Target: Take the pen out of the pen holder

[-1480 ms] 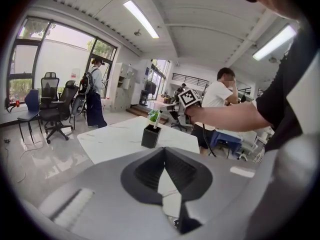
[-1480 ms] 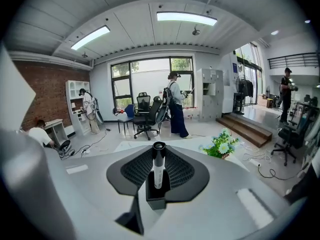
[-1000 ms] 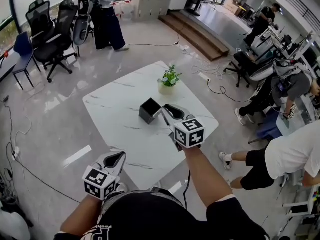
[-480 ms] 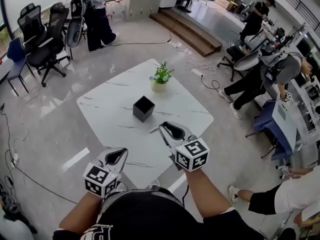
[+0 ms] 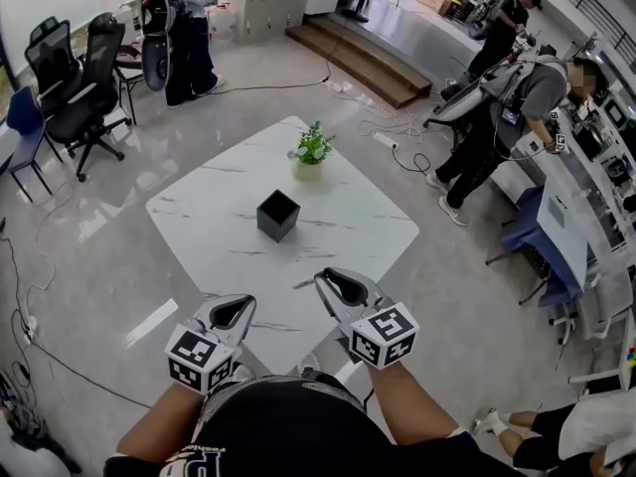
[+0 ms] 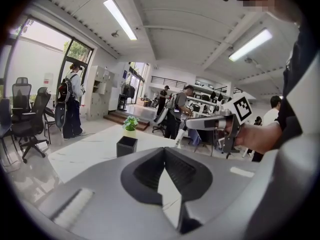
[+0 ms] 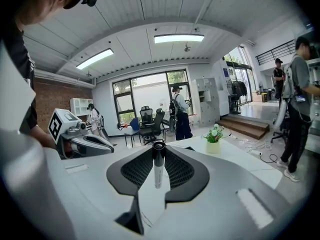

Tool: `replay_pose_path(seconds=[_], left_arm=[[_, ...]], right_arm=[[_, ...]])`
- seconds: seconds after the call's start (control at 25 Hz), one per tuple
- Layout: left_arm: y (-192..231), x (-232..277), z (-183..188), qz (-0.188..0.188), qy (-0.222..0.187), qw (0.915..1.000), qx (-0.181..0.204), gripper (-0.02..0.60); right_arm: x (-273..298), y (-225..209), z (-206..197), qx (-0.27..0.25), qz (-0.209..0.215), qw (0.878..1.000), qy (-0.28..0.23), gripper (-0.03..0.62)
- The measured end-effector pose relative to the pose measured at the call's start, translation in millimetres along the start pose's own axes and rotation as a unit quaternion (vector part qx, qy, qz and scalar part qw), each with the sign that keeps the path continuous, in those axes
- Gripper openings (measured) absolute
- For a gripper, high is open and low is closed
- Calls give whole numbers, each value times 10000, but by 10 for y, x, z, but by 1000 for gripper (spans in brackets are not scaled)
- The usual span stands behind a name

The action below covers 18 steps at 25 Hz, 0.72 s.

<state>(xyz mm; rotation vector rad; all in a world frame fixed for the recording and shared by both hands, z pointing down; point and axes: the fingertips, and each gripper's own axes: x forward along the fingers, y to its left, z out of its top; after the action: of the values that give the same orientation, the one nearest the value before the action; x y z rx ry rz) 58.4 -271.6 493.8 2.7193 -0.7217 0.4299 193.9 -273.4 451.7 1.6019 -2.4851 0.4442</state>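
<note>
The black square pen holder (image 5: 277, 215) stands near the middle of the white marble table (image 5: 219, 202); in the left gripper view the pen holder (image 6: 127, 146) is straight ahead. My right gripper (image 5: 324, 279) hovers over the table's near edge, well short of the holder. In the right gripper view it (image 7: 158, 148) is shut on a pen (image 7: 158, 168) with a pale barrel and dark cap, upright between the jaws. My left gripper (image 5: 238, 306) hangs by the near corner of the table. Its jaws (image 6: 164, 151) meet at the tips with nothing between them.
A small potted plant (image 5: 311, 153) stands on the table beyond the holder. Office chairs (image 5: 75, 78) and a standing person (image 5: 184, 28) are at the back left. More people (image 5: 497, 107), desks and floor cables (image 5: 397, 142) fill the right side.
My right gripper has drawn back from the pen holder toward the table's near edge, carrying the pen. The left gripper has stayed put. People on the right have shifted.
</note>
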Motion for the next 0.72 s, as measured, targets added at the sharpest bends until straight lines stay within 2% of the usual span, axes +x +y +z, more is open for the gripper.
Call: replay_pose_path(seconds=[0.72], left_arm=[[-151,48,29,-268,-1,9996,131,57]], right_arm=[[-277,185,-228,-135,-150,9998,26,69]])
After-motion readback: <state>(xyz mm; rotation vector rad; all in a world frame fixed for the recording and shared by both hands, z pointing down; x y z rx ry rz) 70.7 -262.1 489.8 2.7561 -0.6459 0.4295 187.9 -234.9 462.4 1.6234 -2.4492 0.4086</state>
